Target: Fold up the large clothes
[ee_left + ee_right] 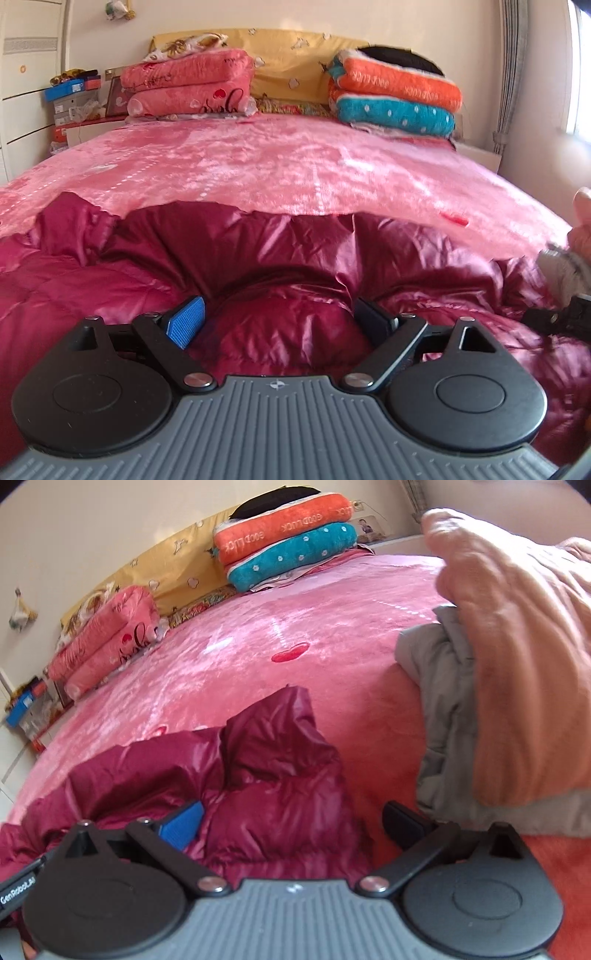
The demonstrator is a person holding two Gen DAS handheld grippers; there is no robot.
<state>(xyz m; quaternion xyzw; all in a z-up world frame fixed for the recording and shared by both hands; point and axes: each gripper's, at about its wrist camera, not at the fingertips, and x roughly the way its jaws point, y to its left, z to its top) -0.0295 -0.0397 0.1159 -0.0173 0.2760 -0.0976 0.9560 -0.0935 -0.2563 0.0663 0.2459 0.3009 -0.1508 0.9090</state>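
A shiny dark-red puffer jacket lies crumpled on the near part of a pink plush bed cover. My left gripper hovers low over the jacket's middle, open, with a puffed fold bulging between its fingers. In the right wrist view the jacket shows a raised peak of fabric. My right gripper is open over the jacket's right edge, its blue-padded finger on the fabric and its black finger beside the bed cover.
A pile of peach and grey clothes sits on the bed right of the jacket, close to my right gripper. Folded pink blankets and orange and teal ones are stacked at the headboard. Boxes stand left of the bed.
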